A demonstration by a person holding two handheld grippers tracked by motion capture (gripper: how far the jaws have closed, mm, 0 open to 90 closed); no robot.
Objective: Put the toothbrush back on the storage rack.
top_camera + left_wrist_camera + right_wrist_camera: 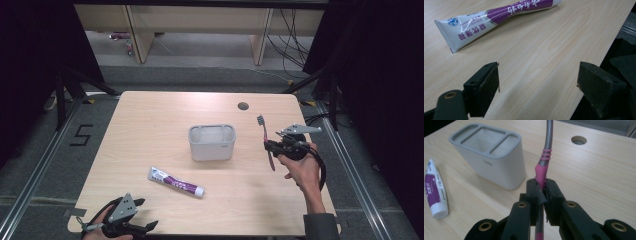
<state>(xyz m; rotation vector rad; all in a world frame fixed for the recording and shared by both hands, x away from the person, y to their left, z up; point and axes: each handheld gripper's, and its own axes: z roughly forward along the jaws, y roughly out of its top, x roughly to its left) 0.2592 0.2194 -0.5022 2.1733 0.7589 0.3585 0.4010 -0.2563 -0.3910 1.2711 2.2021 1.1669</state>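
A pink and grey toothbrush point(266, 140) is held off the table at the right, bristles pointing away, with my right gripper point(272, 146) shut on its pink handle point(541, 173). To its left stands a white holder point(212, 142) with a grey slotted top point(484, 137), upright near the table's middle. A white and purple toothpaste tube point(175, 181) lies flat in front of the holder, and it crosses the top of the left gripper view point(496, 17). My left gripper point(145, 215) is open at the table's front left edge, with bare wood between its fingers point(484, 90).
A round cable hole point(243, 105) sits in the tabletop point(150, 115) at the back right. The table's front edge runs just right of the left gripper point(539, 85). Desk legs and cables stand on the floor beyond the table.
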